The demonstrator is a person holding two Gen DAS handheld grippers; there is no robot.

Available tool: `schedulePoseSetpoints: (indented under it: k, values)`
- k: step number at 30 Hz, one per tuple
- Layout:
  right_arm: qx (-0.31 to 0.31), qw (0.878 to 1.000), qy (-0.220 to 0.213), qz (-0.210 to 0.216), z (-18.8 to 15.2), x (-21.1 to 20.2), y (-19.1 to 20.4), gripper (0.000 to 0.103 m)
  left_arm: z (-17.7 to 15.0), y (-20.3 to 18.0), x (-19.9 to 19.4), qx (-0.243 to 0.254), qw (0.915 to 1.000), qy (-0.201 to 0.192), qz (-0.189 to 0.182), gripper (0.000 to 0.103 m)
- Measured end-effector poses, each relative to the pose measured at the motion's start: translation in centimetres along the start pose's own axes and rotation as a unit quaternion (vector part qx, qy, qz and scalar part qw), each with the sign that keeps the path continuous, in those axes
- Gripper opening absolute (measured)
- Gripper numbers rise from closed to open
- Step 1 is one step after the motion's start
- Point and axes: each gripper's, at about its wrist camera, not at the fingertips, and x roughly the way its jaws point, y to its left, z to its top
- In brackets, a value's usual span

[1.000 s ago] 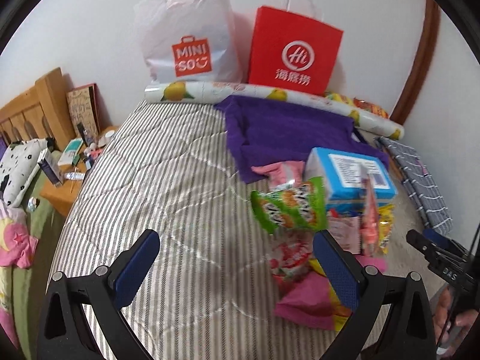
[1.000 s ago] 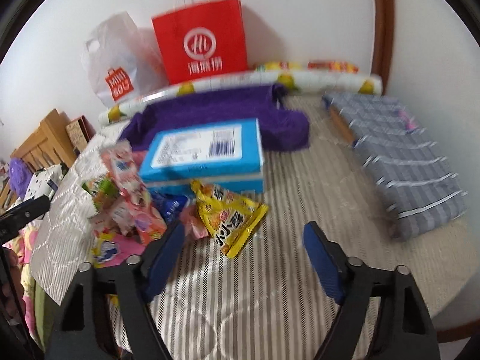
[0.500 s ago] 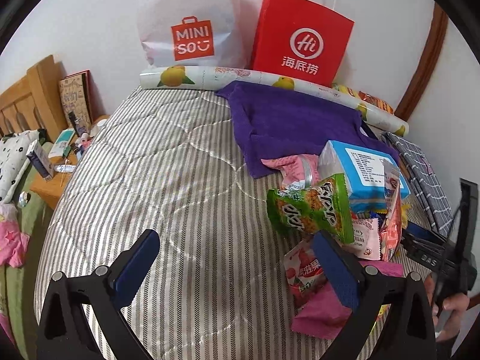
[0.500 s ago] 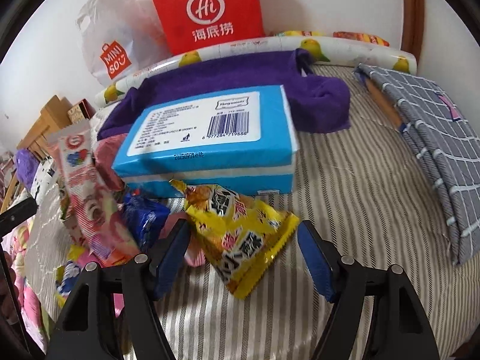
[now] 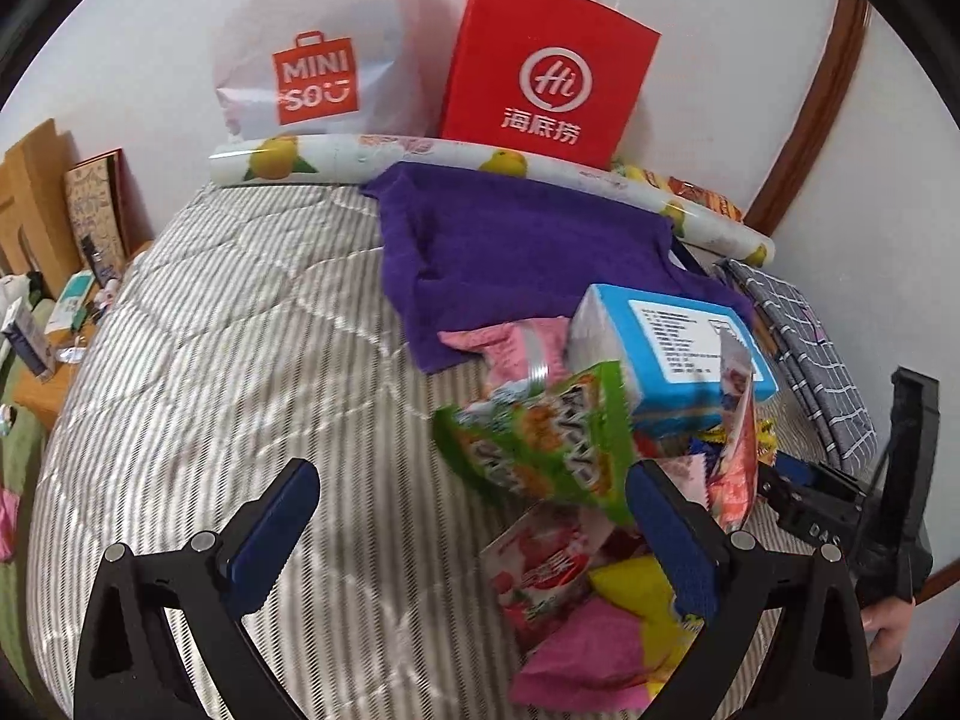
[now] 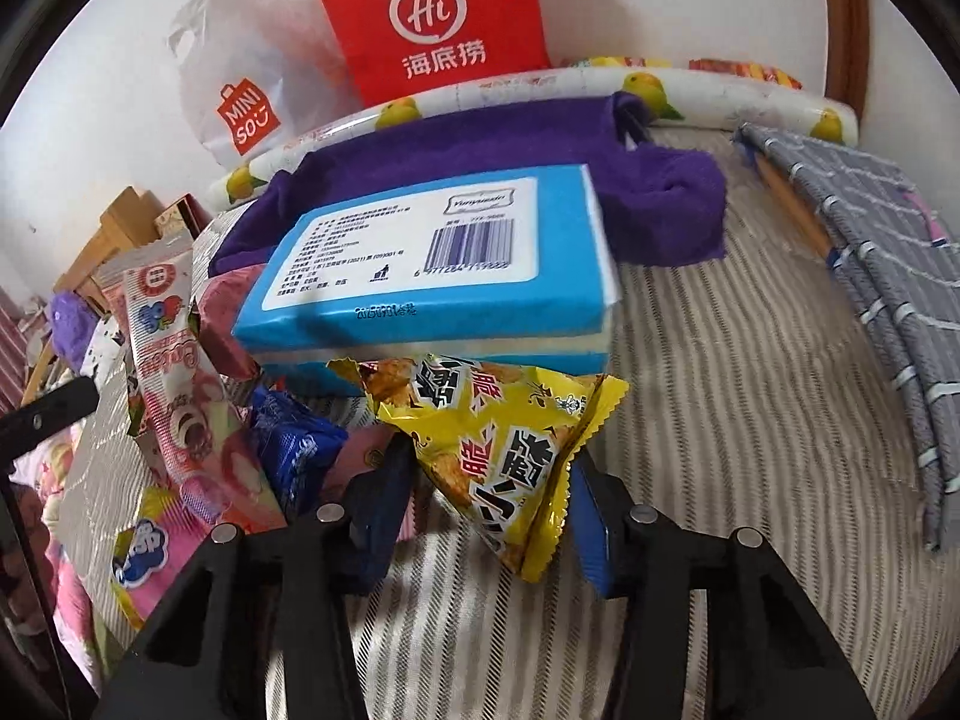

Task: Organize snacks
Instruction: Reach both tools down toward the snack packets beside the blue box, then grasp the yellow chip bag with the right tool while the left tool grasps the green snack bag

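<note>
The left gripper (image 5: 465, 510) hangs over the striped bed (image 5: 240, 360) with its jaws spread wide and nothing between them. The snack pile lies at its 2 o'clock: a green bag (image 5: 540, 438) just beyond the right-hand pad, a red strawberry pack (image 5: 540, 570) under it and a pink wrapper (image 5: 582, 654) nearer the camera.

In the right wrist view, the right gripper (image 6: 486, 492) has its jaws closing with the yellow bag (image 6: 510, 450) between them; both blue pads sit right against the bag's sides, though whether they press it yet cannot be told. At the gripper's 10 o'clock stand a pink lolly pack (image 6: 180, 384) and a blue wrapper (image 6: 294, 450). At 12 o'clock, touching the yellow bag's top edge, lies a blue box (image 6: 432, 276), partly on a purple cloth (image 6: 540, 144).

Against the wall stand two bags: a white Miniso bag (image 5: 312, 48) at 11 o'clock in the left view and a red paper bag (image 5: 546, 66) at 12. What they hold cannot be seen. A fruit-print roll (image 5: 420, 150) lies across their feet, and a grey checked cloth (image 6: 870, 276) lies at 2 o'clock in the right view.
</note>
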Motion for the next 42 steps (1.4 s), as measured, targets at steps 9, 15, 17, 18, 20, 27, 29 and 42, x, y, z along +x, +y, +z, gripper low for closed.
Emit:
schedulePoseSetpoints:
  k: [9,15,17,18,20,27,29,42]
  values:
    - [0.018,1.0,-0.012,-0.016,-1.1,-2.7,-2.2,0.047,0.8,-1.8,3.2,0.014,0.9995,0.029,-0.005,0.103]
    - [0.019,0.999,-0.005,-0.035,-1.9,-2.6,-2.9,0.047,1.0,-2.3,4.8,0.027,0.9988,0.04,0.01,0.097]
    - [0.021,0.999,-0.003,-0.034,-2.1,-2.6,-3.0,0.047,1.0,-2.2,4.9,0.029,0.9987,0.043,0.007,0.089]
    - [0.021,0.999,-0.003,-0.035,-2.2,-2.5,-3.0,0.047,0.9,-2.1,4.9,0.028,0.9986,0.044,0.003,0.081]
    - [0.021,0.999,-0.002,-0.035,-2.2,-2.5,-3.0,0.047,0.9,-1.8,4.7,0.023,0.9987,0.044,-0.009,0.073]
    - [0.016,0.999,0.0,-0.042,-2.7,-2.7,-2.8,0.046,0.6,-1.2,3.3,0.022,0.999,0.032,-0.02,0.055]
    - [0.017,0.999,-0.001,-0.045,-2.9,-3.0,-2.8,0.046,0.4,-0.9,2.7,0.018,0.9992,0.029,-0.022,0.055]
    - [0.025,0.998,-0.023,-0.059,-3.0,-6.6,-2.3,0.046,-0.1,-0.6,-1.9,0.017,0.9994,0.002,-0.03,0.055]
